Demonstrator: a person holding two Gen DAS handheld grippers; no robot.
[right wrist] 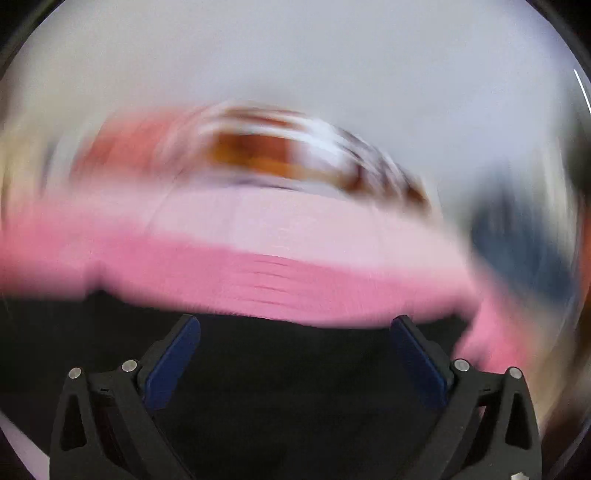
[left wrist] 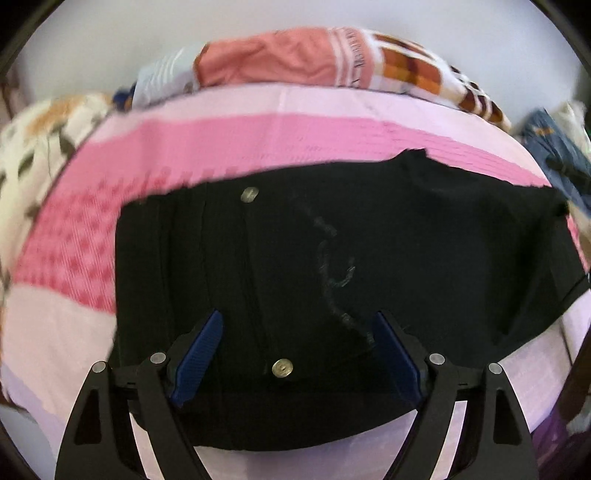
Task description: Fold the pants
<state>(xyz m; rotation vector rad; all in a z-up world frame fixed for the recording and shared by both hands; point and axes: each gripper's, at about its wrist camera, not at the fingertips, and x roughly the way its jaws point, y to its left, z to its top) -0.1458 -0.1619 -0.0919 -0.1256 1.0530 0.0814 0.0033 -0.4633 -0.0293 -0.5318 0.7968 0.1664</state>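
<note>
Black pants (left wrist: 369, 258) lie folded into a flat block on a bed covered by a pink and pale lilac blanket (left wrist: 229, 140), two metal snap buttons (left wrist: 282, 368) showing. The left tool (left wrist: 295, 354) hangs over the pants with its blue pads wide apart and nothing gripped; the right tool (right wrist: 295, 365), in a blurred view, is spread wide too, above the dark cloth. Pillows (left wrist: 280, 62) sit at the far edge against a plain pale wall (left wrist: 110, 33)

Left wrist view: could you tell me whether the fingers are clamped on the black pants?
No, the left gripper is open, its blue fingers apart over the black pants.
</note>
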